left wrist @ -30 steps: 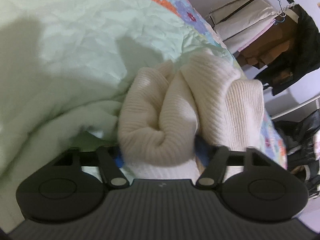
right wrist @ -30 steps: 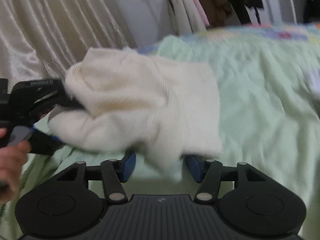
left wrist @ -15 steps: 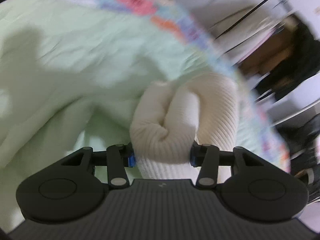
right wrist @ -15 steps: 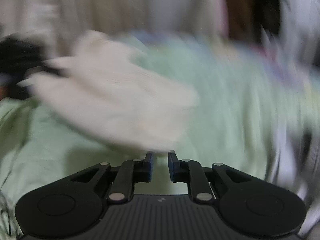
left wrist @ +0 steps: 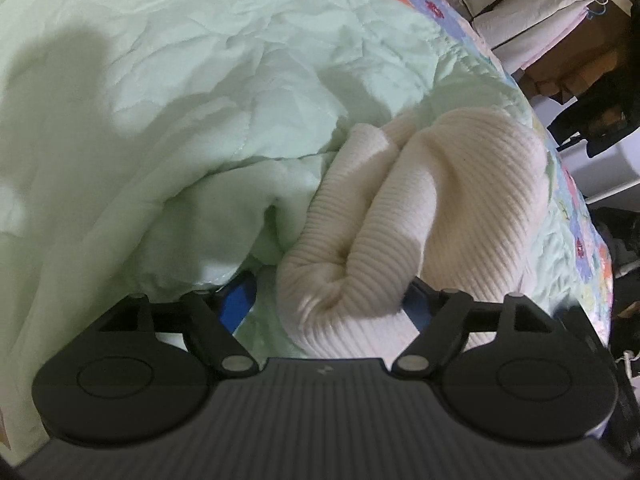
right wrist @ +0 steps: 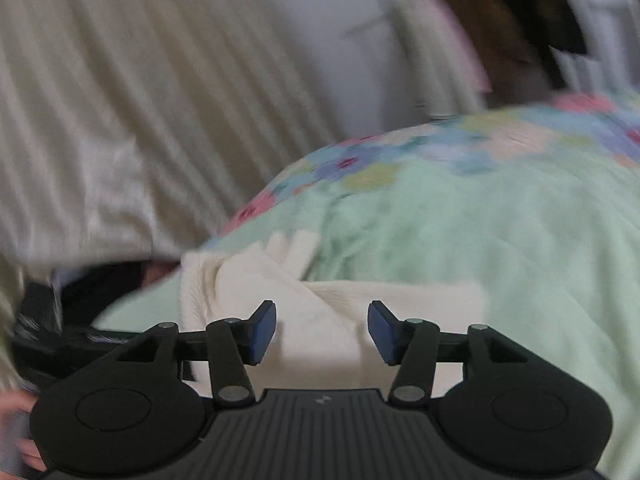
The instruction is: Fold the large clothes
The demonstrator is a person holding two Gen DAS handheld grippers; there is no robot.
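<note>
Sweater [left wrist: 432,216], cream ribbed knit, lay bunched on the green quilt [left wrist: 208,80] of the bed. Left gripper [left wrist: 328,300] jaws stood wide around a fold; right gripper [right wrist: 322,328] jaws hung wide above it. The loose bundle could unroll, I judged.

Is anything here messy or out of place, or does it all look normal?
The cream ribbed knit sweater is bunched into thick rolls rather than lying flat, wadded between the open fingers of the left hand-held gripper. Beneath it the pale green quilted bedspread is rumpled. The right hand-held gripper hangs open, gripping nothing.
</note>
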